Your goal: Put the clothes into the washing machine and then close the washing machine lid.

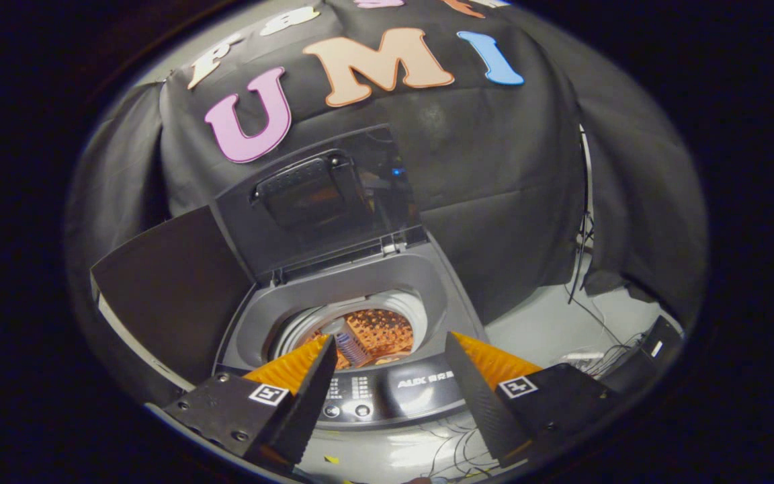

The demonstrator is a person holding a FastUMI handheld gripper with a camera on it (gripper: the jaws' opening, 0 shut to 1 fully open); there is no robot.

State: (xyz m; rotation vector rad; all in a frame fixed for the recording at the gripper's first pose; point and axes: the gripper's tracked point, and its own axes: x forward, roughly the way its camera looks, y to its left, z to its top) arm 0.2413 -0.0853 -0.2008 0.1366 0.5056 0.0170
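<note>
A grey top-loading washing machine (427, 282) stands just ahead of my fingers with its lid (320, 202) raised upright at the back. Inside the round drum (373, 329) a piece of cloth with a striped part (349, 343) lies on the perforated copper-toned wall. My gripper (387, 349) hovers above the machine's front control panel (387, 393), open, with nothing between its fingers. The drum opening shows in the gap between the fingertips.
A dark flat board (165, 289) leans beside the machine on the left. Black cloth hangs behind and to the right. Cables (595, 316) trail over the pale floor to the right, near a dark box (649, 349).
</note>
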